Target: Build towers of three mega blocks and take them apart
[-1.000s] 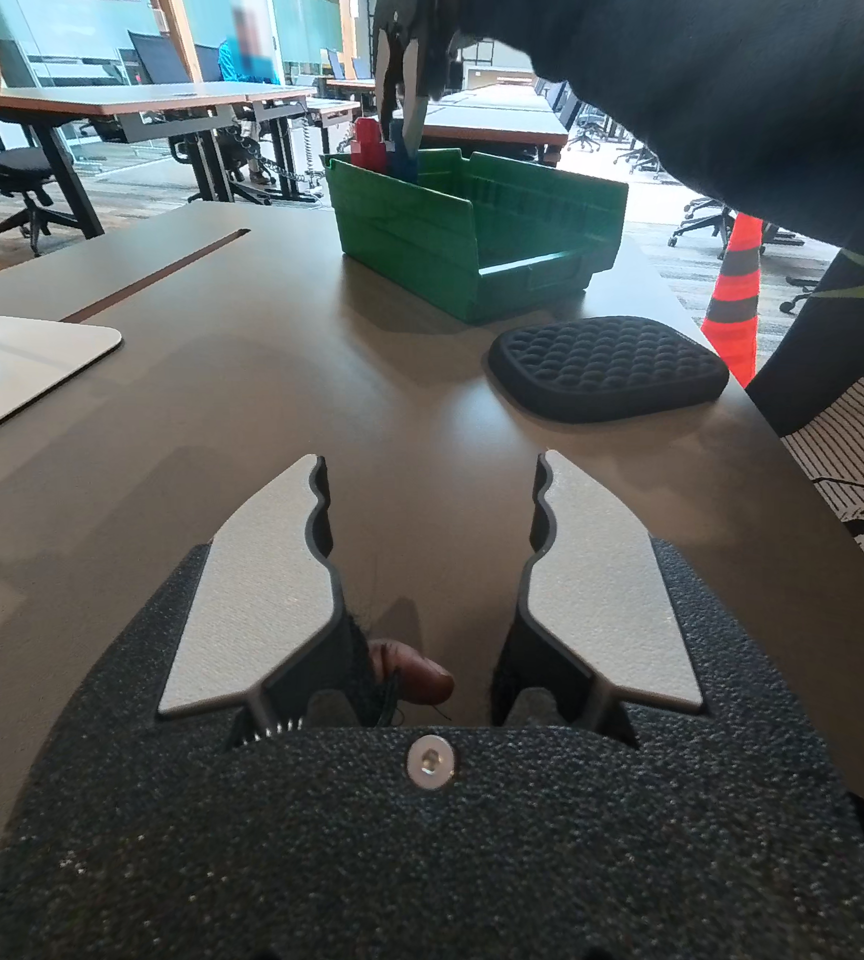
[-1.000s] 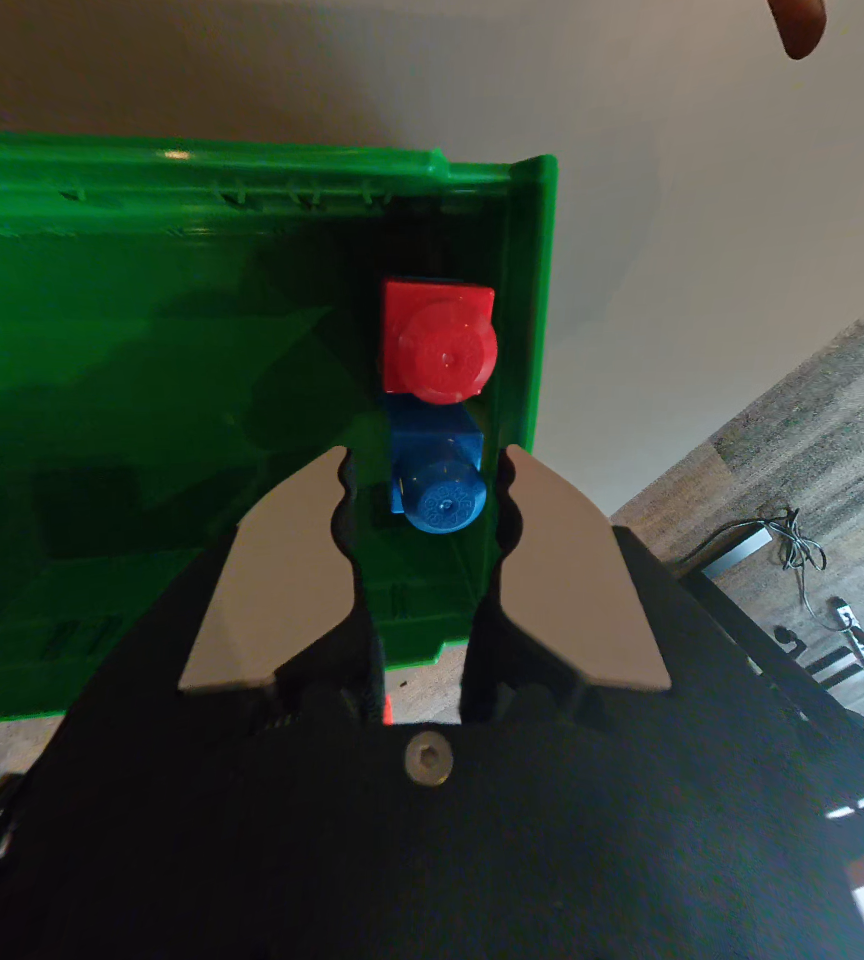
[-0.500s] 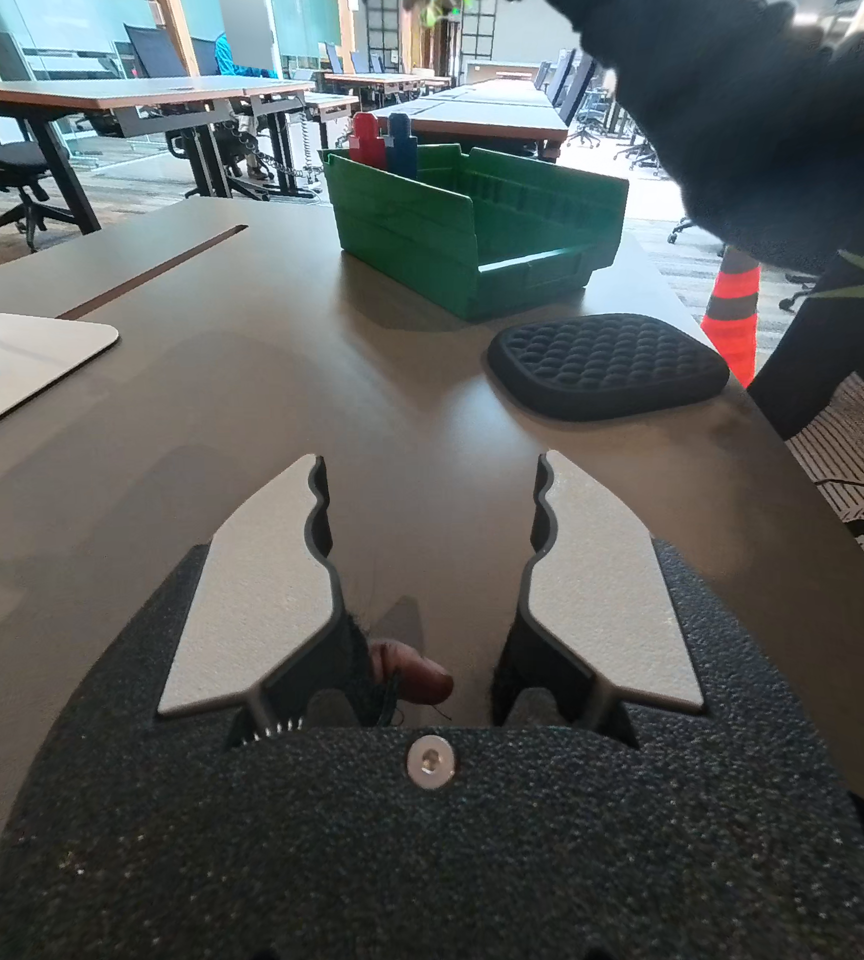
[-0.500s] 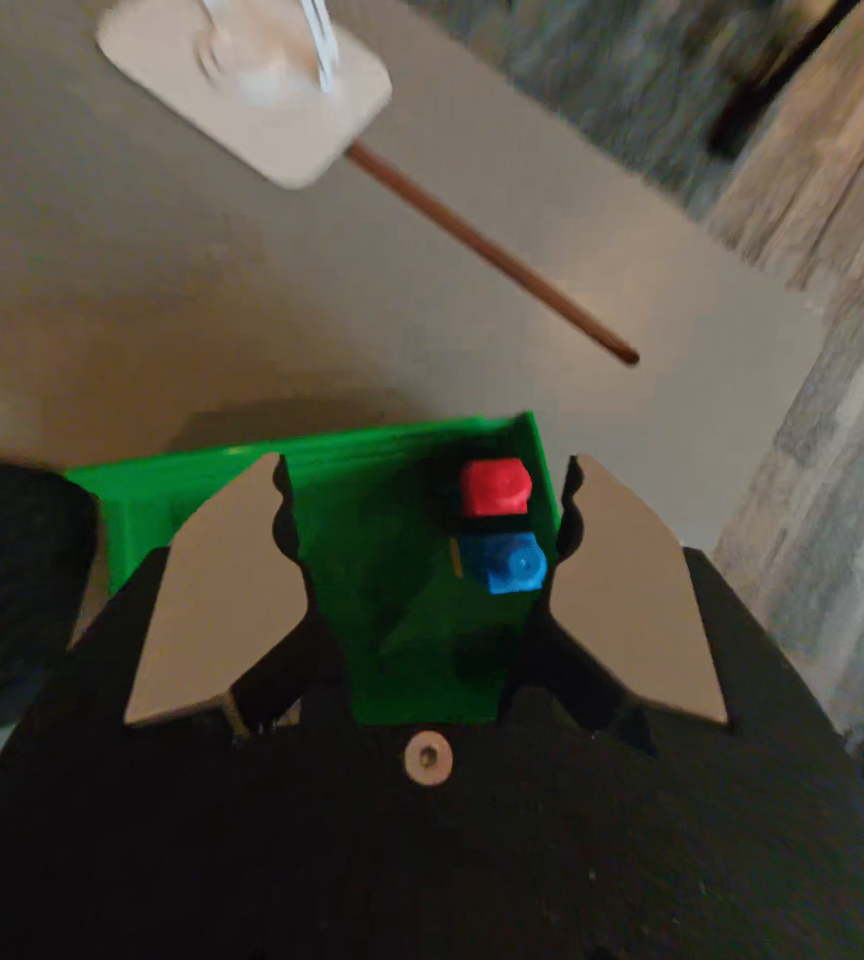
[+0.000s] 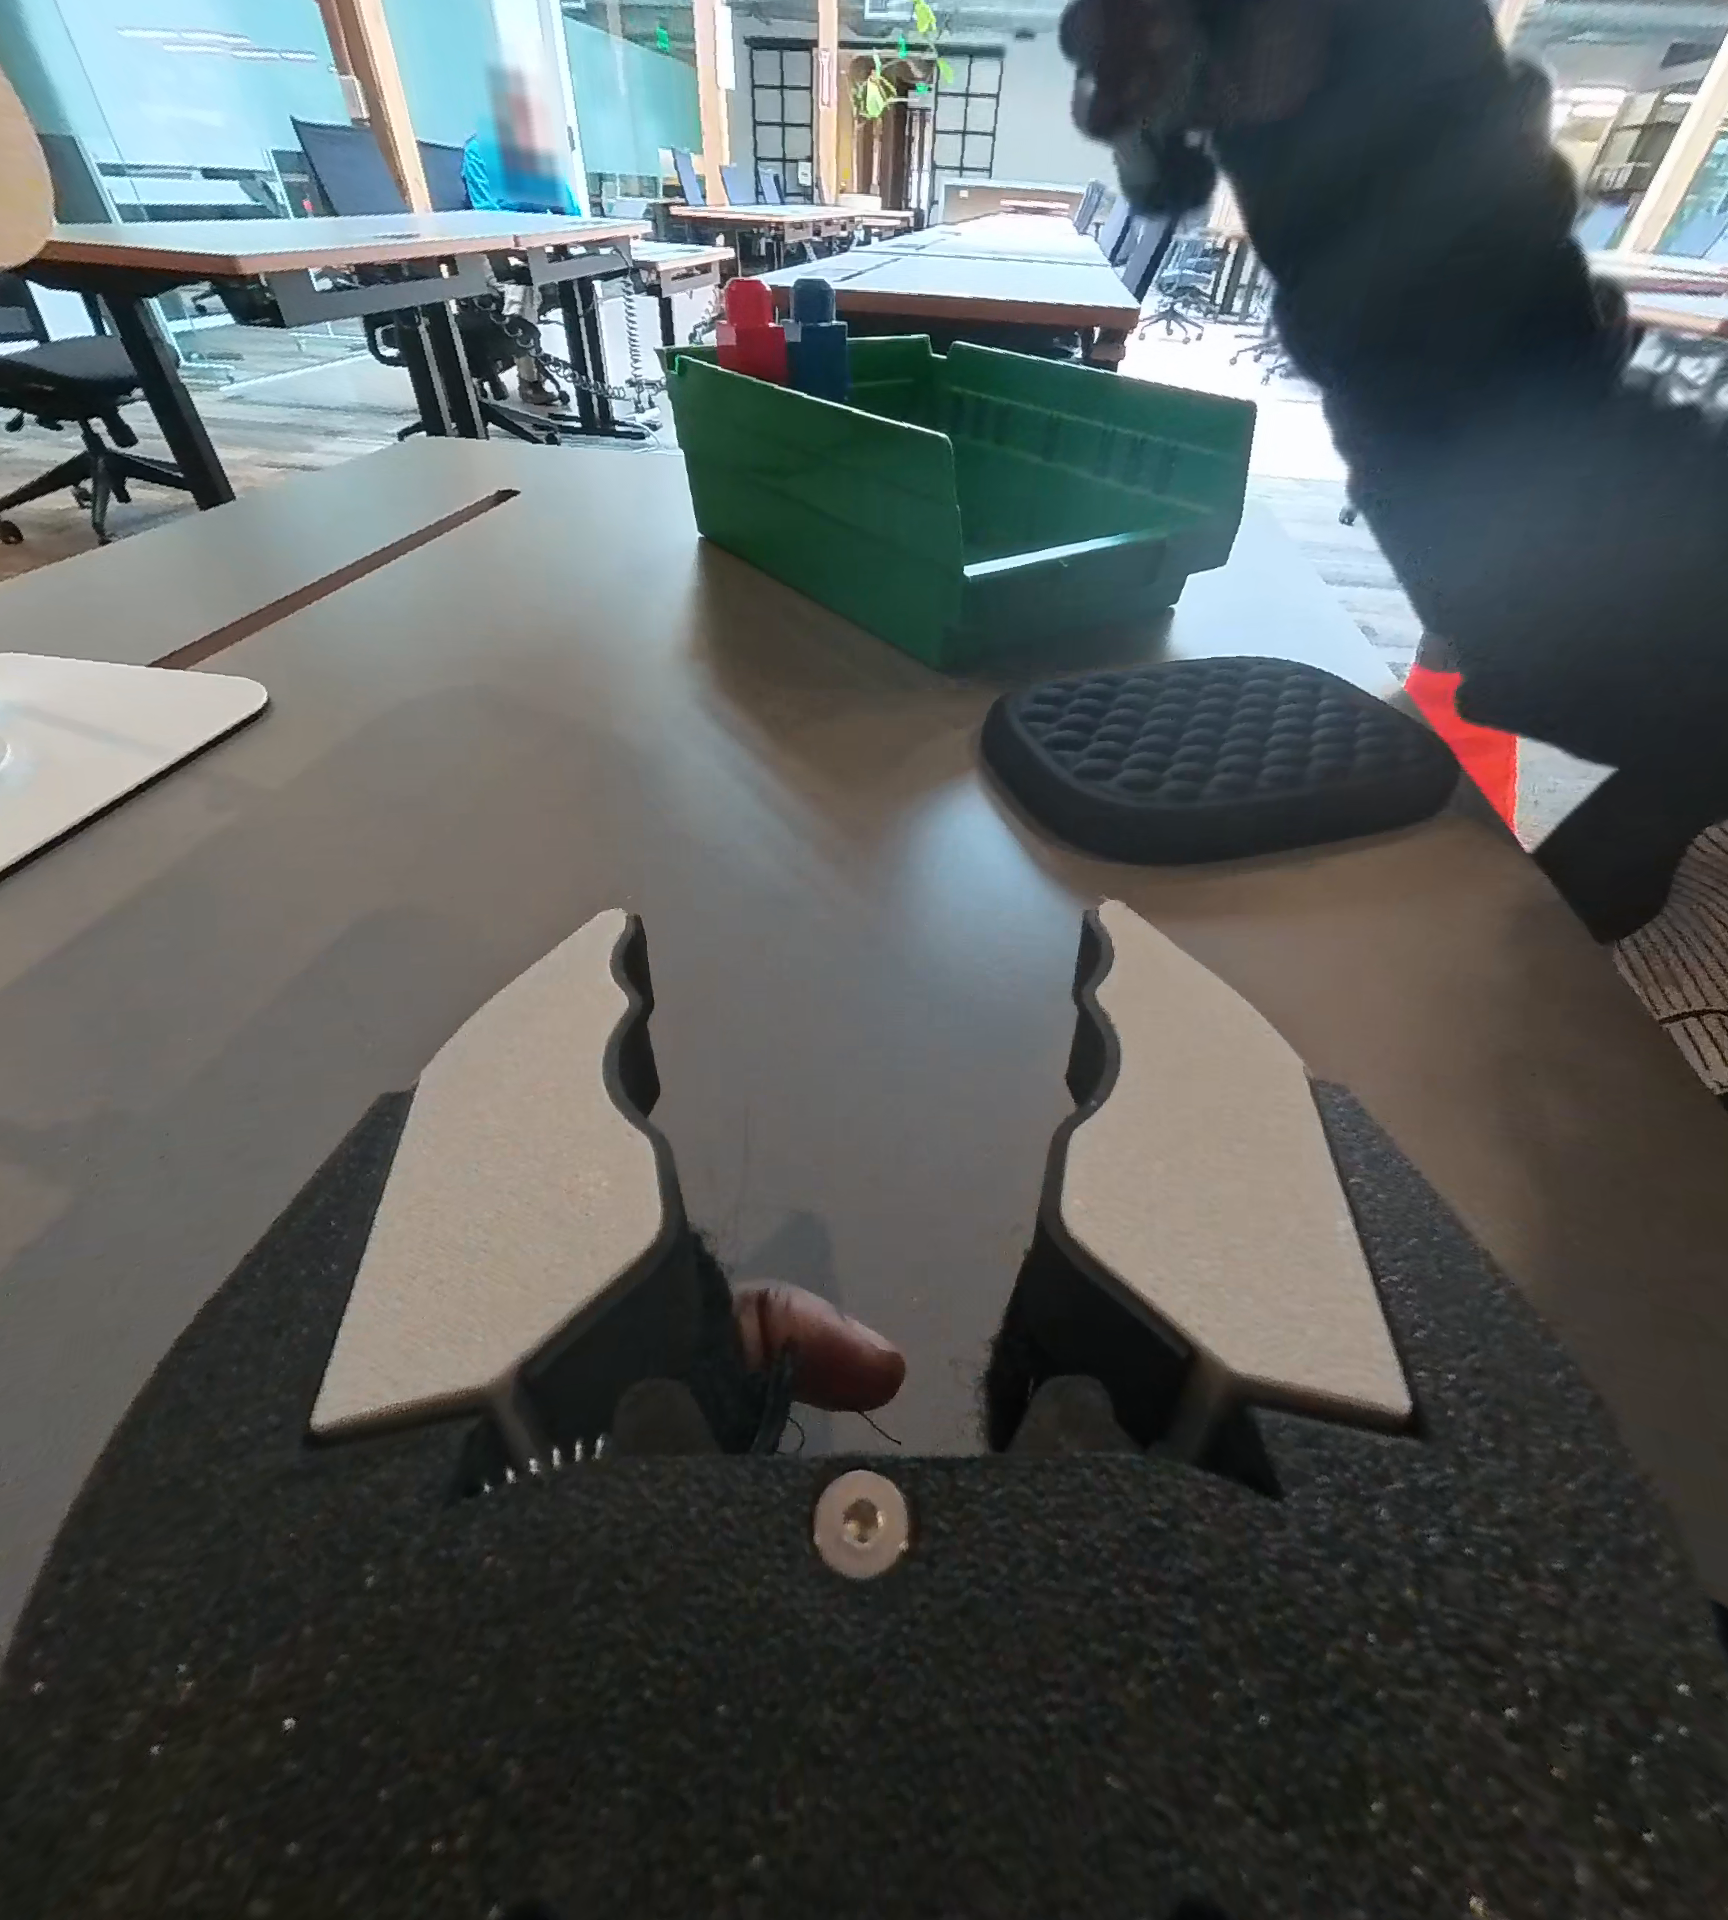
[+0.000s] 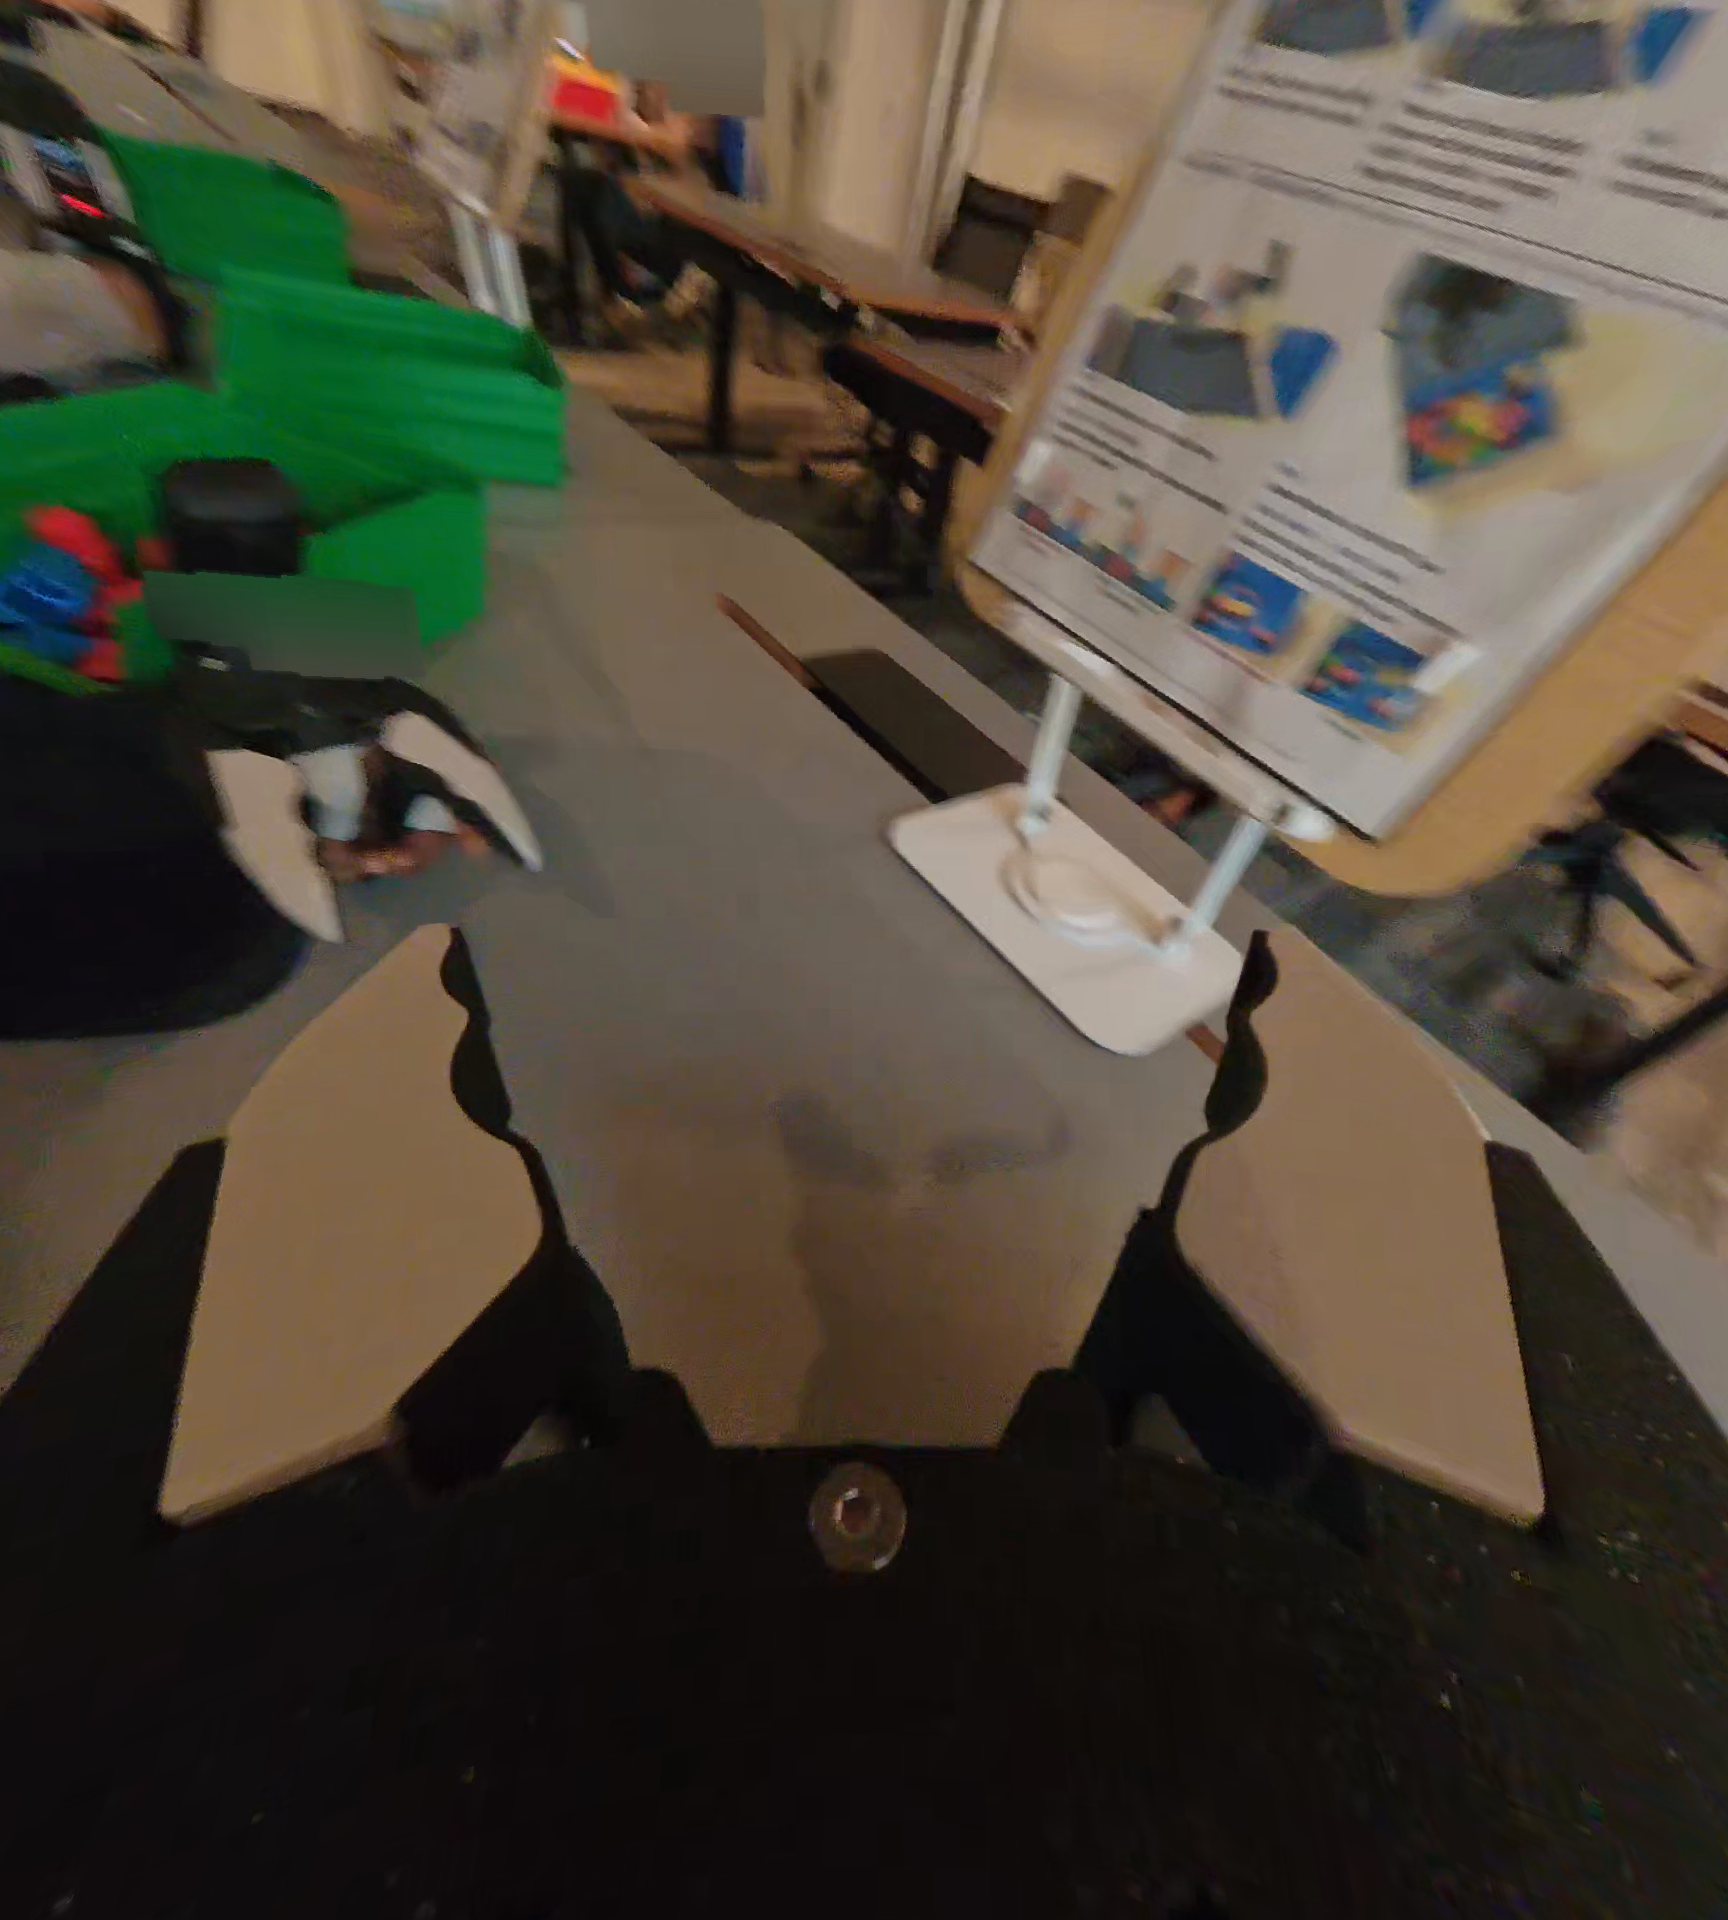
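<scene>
Plainly, left wrist view: left gripper [image 5: 860, 1039] sat low over the grey table [image 5: 424, 831], jaws wide, empty.
Blocks: red block [image 5: 751, 332] and blue block [image 5: 816, 332] stood upright, touching, in the green bin's [image 5: 839, 520] far corner.
Right wrist view: right gripper [image 6: 855, 1039] gaped wide, empty, over the table near a white sign stand [image 6: 1078, 914]; blurred.

Two low wrist views, shared table [image 5: 548, 748]

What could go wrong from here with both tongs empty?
1. The red block and blue block stand close together in the far corner of the bin, so open tongs might knock one or hit the wall.
2. The right wrist view is blurred, so a fast reach could miss.
</scene>
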The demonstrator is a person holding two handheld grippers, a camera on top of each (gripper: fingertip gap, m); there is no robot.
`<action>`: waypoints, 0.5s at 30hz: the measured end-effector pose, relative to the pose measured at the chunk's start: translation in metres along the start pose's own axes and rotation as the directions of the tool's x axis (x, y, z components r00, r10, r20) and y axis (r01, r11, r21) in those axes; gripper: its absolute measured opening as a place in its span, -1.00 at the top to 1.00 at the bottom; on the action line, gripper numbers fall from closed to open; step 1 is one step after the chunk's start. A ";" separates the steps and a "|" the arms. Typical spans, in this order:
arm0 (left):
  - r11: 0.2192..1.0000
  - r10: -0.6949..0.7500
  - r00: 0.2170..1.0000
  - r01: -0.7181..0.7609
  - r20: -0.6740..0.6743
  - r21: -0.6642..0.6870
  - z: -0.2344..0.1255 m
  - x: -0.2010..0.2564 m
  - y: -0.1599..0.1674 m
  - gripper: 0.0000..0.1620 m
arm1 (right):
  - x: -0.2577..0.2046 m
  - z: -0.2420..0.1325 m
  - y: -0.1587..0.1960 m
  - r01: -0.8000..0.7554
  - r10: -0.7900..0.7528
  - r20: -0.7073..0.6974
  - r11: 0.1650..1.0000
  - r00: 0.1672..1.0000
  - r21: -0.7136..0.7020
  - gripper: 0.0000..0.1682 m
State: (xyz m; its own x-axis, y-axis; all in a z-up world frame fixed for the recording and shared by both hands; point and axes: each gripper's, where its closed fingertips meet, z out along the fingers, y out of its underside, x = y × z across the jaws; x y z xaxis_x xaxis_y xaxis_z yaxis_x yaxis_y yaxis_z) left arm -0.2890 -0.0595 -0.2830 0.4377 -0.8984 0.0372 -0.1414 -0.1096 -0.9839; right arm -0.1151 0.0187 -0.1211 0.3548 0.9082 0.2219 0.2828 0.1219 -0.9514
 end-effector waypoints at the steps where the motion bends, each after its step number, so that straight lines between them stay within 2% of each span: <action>1: 1.000 -0.001 1.000 0.001 0.000 0.003 0.000 0.000 0.000 0.04 | -0.018 0.011 0.001 -0.004 0.002 0.050 1.000 0.999 0.028 -0.57; 6: 1.000 -0.003 1.000 0.003 0.001 0.011 -0.001 -0.001 -0.001 0.01 | -0.087 0.062 0.030 -0.030 0.011 0.258 0.997 0.966 0.069 -0.57; 10: 1.000 -0.001 1.000 0.001 0.004 0.015 -0.001 -0.001 -0.002 -0.01 | -0.110 0.089 0.048 -0.104 0.057 0.309 0.985 0.949 0.140 -0.47; 15: 1.000 0.003 1.000 -0.003 0.010 0.013 -0.001 -0.002 -0.002 -0.02 | -0.111 0.100 0.059 -0.189 0.111 0.308 0.952 0.945 0.239 -0.36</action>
State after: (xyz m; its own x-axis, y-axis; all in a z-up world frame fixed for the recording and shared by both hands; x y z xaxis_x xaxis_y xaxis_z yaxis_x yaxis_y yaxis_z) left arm -0.2906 -0.0583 -0.2812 0.4463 -0.8943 0.0324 -0.1308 -0.1010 -0.9862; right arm -0.2272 -0.0353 -0.2231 0.0922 0.9950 0.0387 -0.0111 0.0399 -0.9991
